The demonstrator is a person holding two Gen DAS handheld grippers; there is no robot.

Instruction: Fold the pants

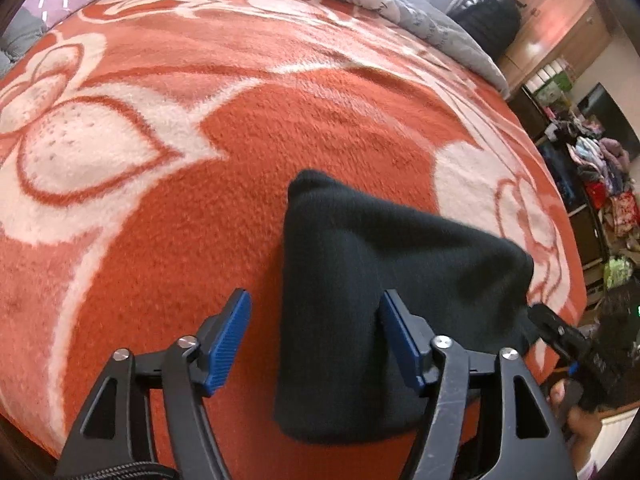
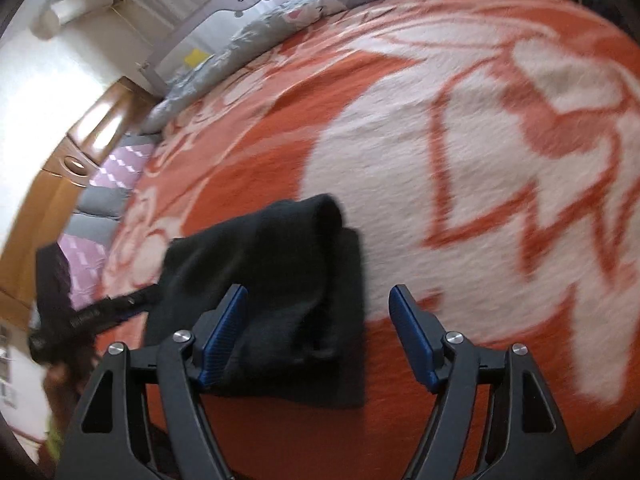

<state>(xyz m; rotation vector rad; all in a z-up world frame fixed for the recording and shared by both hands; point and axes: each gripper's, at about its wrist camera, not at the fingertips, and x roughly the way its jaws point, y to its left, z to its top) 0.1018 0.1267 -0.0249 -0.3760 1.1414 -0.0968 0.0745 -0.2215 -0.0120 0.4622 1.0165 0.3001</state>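
Fingers first: your left gripper (image 1: pixel 316 344) stands wide, both blue pads (image 1: pixel 228 344) bare, and the black pants (image 1: pixel 360 280) pass between the jaws without being pinched, as far as the left wrist view shows. Your right gripper (image 2: pixel 318 334) is likewise spread wide; its left pad (image 2: pixel 222 336) sits just against the cloth and the other hangs over bare blanket. Neither tool grips anything.

Outward from there, the pants lie as a compact black bundle on the orange and white flowered blanket (image 1: pixel 160 220), near the bed edge closest to you. In the right wrist view the pants (image 2: pixel 280 288) show a rolled upper layer resting on a flatter layer beneath, so the garment is already doubled over on itself. I judge the folding mostly done: the legs look gathered into one short stack. What seems left is tidying, since the top layer bulges and its edges do not line up with the lower one. Whether another fold is wanted, you cannot tell from this. A grey quilt (image 1: pixel 420 12) is bunched along the far edge of the bed, well apart from the bundle.
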